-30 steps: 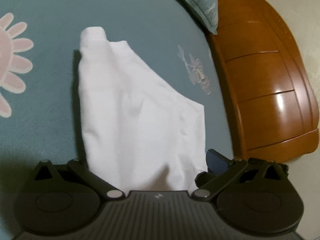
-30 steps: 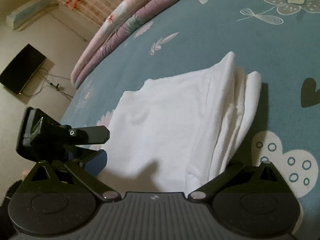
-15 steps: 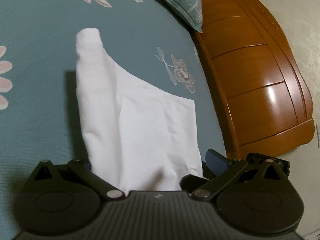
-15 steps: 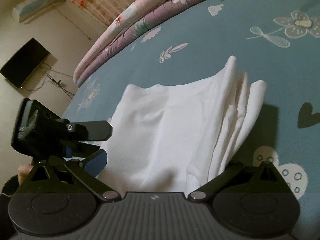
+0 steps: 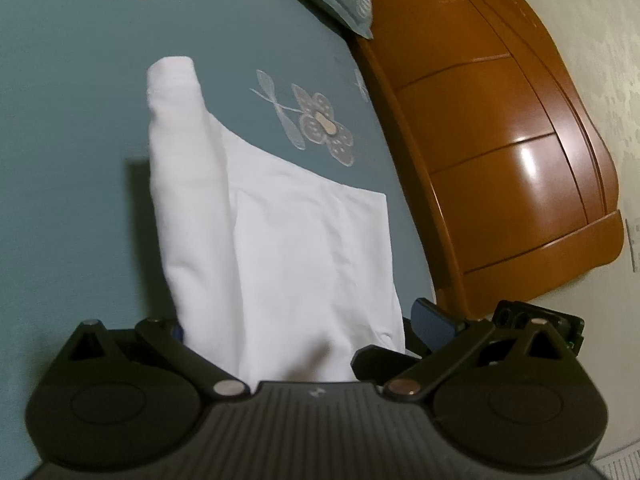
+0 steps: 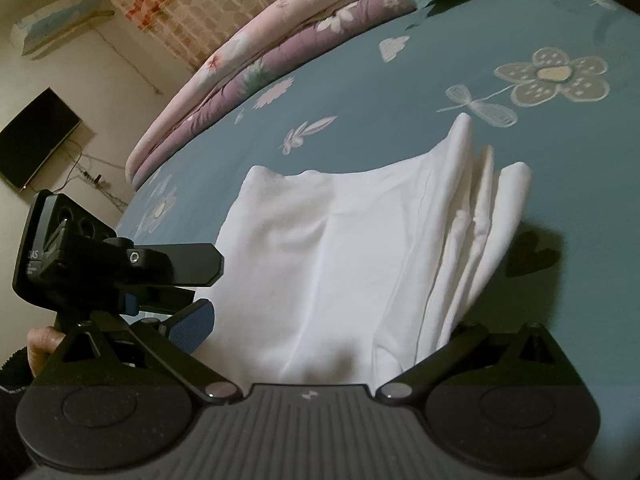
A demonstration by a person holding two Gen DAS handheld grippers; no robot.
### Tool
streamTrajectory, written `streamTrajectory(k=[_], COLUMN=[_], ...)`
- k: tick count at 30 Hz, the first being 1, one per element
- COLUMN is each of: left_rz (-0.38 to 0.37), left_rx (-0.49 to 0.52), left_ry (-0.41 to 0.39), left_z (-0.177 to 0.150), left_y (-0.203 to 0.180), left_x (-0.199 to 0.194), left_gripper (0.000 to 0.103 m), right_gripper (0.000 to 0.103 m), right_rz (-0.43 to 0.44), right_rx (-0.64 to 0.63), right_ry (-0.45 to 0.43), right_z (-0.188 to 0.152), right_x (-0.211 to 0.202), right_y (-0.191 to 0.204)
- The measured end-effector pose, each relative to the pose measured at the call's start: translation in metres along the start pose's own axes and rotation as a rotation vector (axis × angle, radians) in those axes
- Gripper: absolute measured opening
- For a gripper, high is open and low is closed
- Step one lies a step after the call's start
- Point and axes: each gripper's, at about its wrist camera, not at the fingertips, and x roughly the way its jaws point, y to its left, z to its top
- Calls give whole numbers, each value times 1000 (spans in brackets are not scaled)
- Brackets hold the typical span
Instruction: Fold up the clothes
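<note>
A white garment [image 5: 280, 240], part-folded, hangs from both tongs above the teal flowered bed sheet [image 5: 80, 120], its far end trailing down to the sheet ahead of them. The left tongs [image 5: 296, 344] are clamped on one near corner and the right tongs [image 6: 320, 344] on the other, where folded layers bunch to their right. A wooden headboard [image 5: 500, 160] stands right of the left tongs; folded quilts [image 6: 280, 48] lie far ahead of the right ones.
</note>
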Motion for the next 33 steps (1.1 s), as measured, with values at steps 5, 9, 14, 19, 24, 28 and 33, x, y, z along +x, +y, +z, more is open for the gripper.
streamTrajectory(k=[5,9,14,19,24,28,33], left_rz=[-15,-29,-46,-82,-123,-142,-157], left_rx=[29,44,55,65,55,47,45], left_ry=[26,43,66,86,91,86,80], left_z=[8,12,19,24,29,34,31], left_y=[-22,-39,-59,-81,-95,-105,-115], left_x=[25,47,81,112,141,166,192], left_gripper=[100,100,100,100,101,100,101], right_gripper=[103,103,103,103,103,103,103], right_rz=[-19,-39,-70,-131,-161,-200,-268], right_rx=[7,12,3,-56,-66,-88,-129], right_ry=[-29,-47,-64,-39,-39,-27,-8], right_z=[9,17,29,44,63,77,90], right_x=[-18,-34,-53,-73,-93,-102,-108], right_y=[-24,-45,-71,-94,-121,-141,-167])
